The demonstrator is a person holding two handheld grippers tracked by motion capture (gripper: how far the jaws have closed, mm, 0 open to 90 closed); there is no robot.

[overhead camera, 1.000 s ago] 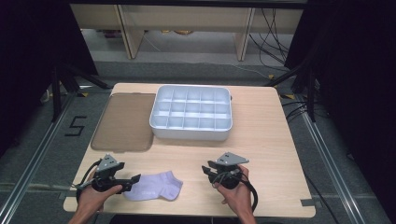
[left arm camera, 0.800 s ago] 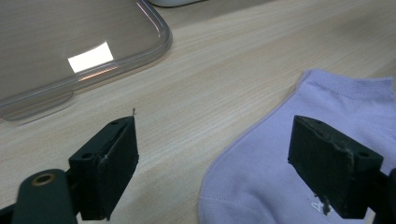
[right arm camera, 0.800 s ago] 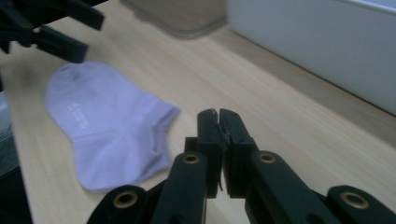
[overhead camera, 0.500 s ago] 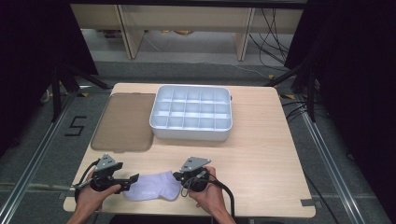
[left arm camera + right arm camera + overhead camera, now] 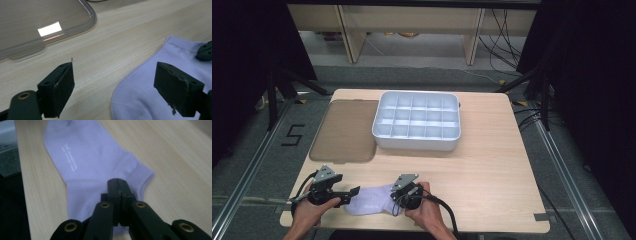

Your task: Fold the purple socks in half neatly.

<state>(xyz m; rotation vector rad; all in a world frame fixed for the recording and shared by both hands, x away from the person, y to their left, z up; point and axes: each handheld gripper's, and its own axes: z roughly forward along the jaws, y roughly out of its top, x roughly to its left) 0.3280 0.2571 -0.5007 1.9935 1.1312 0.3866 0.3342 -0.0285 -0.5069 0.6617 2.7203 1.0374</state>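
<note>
At the table's near edge, a pale sock (image 5: 371, 201) lies flat between your grippers. Your right gripper (image 5: 399, 202) has its jaws pressed together over the sock's right end, though whether they pinch cloth you cannot tell. Your left gripper (image 5: 348, 194) stands wide open at its left end.

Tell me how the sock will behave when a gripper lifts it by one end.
The sock is thin knit cloth lying flat on the table, so it will probably hang limp and fold. It looks light, so a small pinch like that of the right gripper should carry it. Pushed, it would likely bunch up, not slide.
</note>
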